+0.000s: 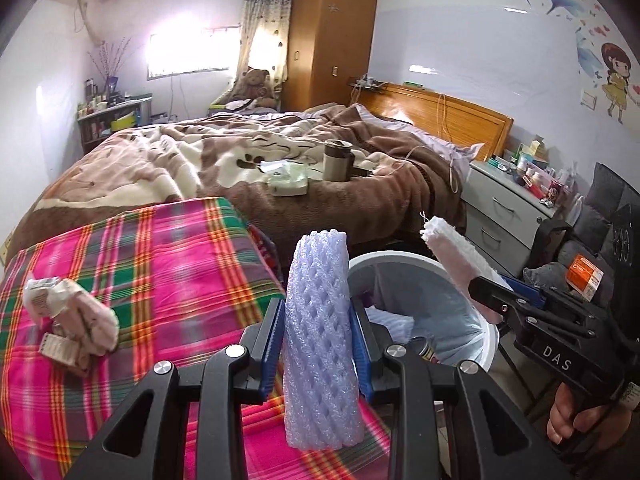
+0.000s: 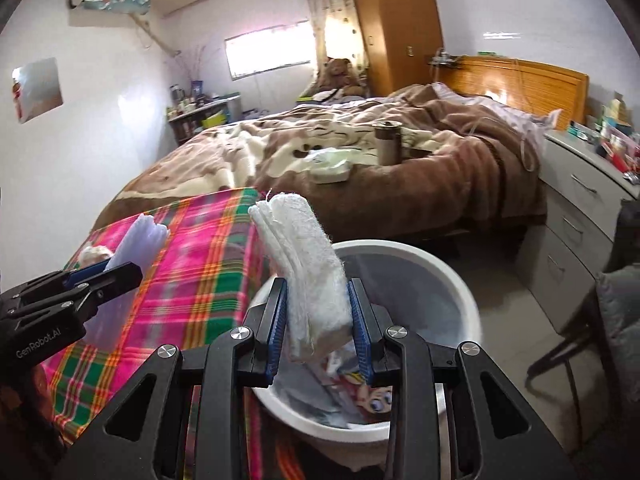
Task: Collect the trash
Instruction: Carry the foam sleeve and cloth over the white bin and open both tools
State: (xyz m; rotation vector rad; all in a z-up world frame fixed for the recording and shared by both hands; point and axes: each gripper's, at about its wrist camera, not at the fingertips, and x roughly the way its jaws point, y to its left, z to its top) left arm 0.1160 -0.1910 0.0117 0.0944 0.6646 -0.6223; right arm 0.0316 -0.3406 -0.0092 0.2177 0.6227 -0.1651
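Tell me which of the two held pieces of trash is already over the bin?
The white fibrous pad in the right gripper: it hangs above the white bin. The lilac foam net in the left gripper is over the plaid cloth.

Upright lavender foam net sleeve (image 1: 320,336), folded white foam sheet (image 2: 316,280), white bin (image 2: 460,280) perhaps part full.

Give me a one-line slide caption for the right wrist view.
Right gripper clamps a white foam wad above the white bin beside the plaid cloth.
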